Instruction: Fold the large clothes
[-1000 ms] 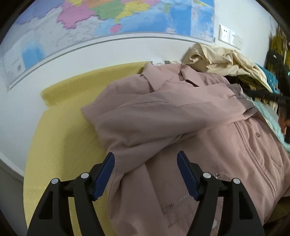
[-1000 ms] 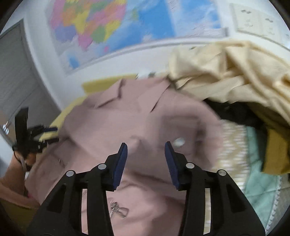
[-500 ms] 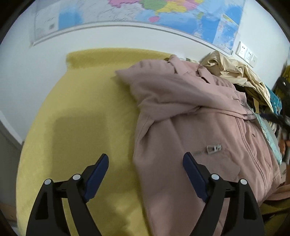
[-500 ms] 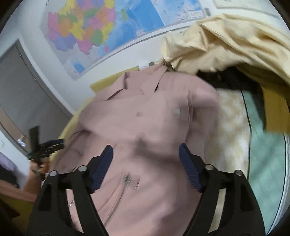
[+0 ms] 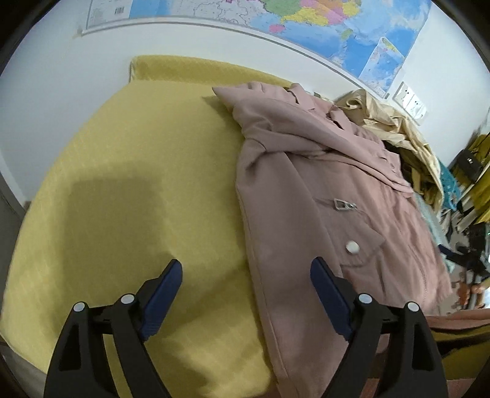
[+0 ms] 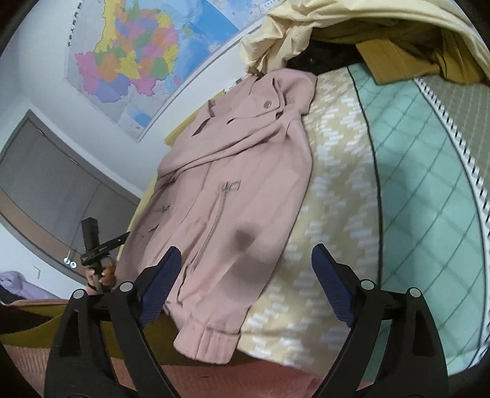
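Sleeves lie folded across pink jacket (image 5: pixel 321 199); left gripper (image 5: pixel 245 294) and right gripper (image 6: pixel 245 275) hover above its hem, jaws opening, empty; next likely needs hem pinched, folded collarward.

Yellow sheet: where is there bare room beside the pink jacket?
The yellow sheet lies bare between the white wall and the pink jacket. Past the jacket, a patterned quilt strip is free; the cream clothes pile crowds the head end.
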`<move>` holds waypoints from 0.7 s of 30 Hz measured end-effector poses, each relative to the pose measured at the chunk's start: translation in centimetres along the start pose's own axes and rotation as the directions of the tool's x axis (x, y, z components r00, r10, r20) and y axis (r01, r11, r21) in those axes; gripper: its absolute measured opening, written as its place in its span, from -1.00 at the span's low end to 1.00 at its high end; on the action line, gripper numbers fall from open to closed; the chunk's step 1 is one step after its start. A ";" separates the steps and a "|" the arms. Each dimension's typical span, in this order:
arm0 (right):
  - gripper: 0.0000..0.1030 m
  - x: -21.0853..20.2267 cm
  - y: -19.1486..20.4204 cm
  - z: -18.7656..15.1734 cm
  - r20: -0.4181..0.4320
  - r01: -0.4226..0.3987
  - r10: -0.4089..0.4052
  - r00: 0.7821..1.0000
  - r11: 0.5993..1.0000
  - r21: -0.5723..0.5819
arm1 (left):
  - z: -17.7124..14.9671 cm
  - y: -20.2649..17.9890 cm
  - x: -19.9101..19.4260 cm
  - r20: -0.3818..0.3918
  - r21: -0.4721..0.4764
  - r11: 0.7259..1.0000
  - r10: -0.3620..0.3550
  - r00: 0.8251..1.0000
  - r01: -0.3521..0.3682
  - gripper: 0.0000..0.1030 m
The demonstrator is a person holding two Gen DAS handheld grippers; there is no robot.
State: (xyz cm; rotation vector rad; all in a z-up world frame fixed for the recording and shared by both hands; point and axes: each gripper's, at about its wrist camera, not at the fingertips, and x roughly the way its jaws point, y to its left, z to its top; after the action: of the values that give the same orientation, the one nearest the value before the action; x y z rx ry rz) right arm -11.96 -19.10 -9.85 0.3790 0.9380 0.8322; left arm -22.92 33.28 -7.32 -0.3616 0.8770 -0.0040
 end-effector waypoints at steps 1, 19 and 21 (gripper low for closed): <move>0.69 0.1 0.0 -0.1 0.000 -0.001 0.001 1.000 1.000 0.001 | -0.3 -0.1 -0.2 0.002 0.000 1.000 -0.010 1.000 0.010 0.63; 0.88 4.5 4.0 -3.1 -0.123 -0.106 0.091 0.988 0.987 -0.123 | -2.2 -5.2 1.4 -0.055 0.046 0.963 -0.265 0.963 0.267 0.87; 0.88 5.0 4.4 -3.0 -0.129 -0.123 0.106 0.986 0.984 -0.130 | -2.0 -5.7 1.8 -0.064 0.053 0.958 -0.280 0.958 0.283 0.87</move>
State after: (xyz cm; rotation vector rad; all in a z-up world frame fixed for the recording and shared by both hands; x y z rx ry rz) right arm -14.84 -12.61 -11.64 0.2664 0.9721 1.0291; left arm -22.50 27.04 -8.04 -0.4279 0.8727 -0.3055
